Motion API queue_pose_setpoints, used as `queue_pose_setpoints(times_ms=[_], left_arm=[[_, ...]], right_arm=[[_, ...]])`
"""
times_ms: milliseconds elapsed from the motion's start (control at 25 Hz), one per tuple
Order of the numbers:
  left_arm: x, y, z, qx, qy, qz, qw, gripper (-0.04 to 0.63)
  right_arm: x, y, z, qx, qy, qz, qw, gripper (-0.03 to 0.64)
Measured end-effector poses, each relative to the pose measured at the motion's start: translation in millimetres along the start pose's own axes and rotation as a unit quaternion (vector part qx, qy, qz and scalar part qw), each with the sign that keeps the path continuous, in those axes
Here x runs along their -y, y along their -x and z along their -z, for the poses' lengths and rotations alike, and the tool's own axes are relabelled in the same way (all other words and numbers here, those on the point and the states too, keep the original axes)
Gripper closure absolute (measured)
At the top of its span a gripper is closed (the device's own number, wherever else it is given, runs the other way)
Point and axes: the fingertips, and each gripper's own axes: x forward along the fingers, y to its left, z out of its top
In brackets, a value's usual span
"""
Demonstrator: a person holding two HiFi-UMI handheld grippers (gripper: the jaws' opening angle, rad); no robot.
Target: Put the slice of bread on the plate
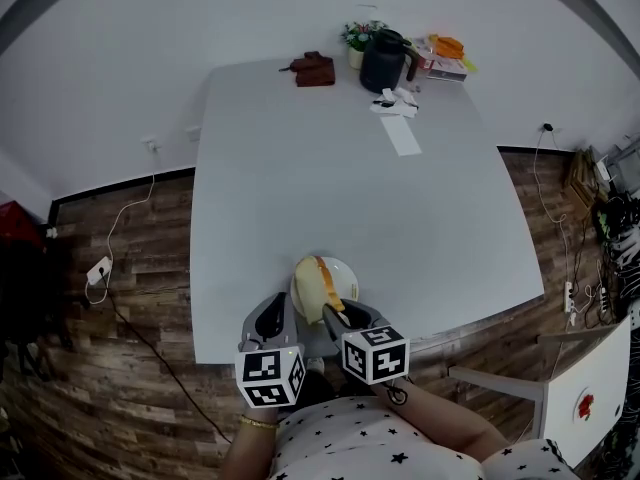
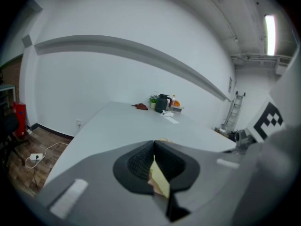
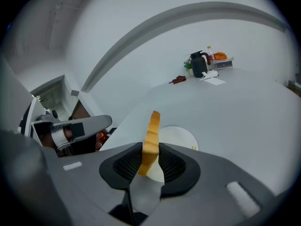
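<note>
right gripper point(image 3: 149, 150) is pinching the tan slice of bread point(image 3: 151, 131) by its lower end. The slice stands on edge over the round cream plate point(image 3: 181, 138); can't tell if it touches. The plate sits at the near edge of the pale grey desk point(image 1: 340, 188). left gripper point(image 2: 154, 147) has its jaws pressed together, just left of the plate.

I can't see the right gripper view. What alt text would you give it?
A grey claw pinches a slice of bread upright on its edge over a white plate on a pale table. A black jug stands at the table's far end.
</note>
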Motion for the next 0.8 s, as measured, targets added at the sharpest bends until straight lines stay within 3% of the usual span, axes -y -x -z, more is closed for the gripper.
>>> queue_pose_setpoints(times_ms=[120,240,440,800], left_arm=[[3,-1,2,-0.003,-0.002,0.006,1.0,0.587],[7,-3,2,-0.005,-0.003,0.012,0.9999,0.588],[10,-3,3,-0.008,-0.008,0.017,0.9998,0.587],[15,3,3,-0.005,-0.012,0.021,0.9997,0.588]], right_arm=[[6,1,-1,0.003,0.027,0.025,0.999,0.49],[15,2,-1,0.005,0.036,0.046,0.998,0.427],[29,8,-4,0.017,0.033,0.073,0.997,0.412],[19,15,-11,0.035,0.04,0.051,0.997,0.417]])
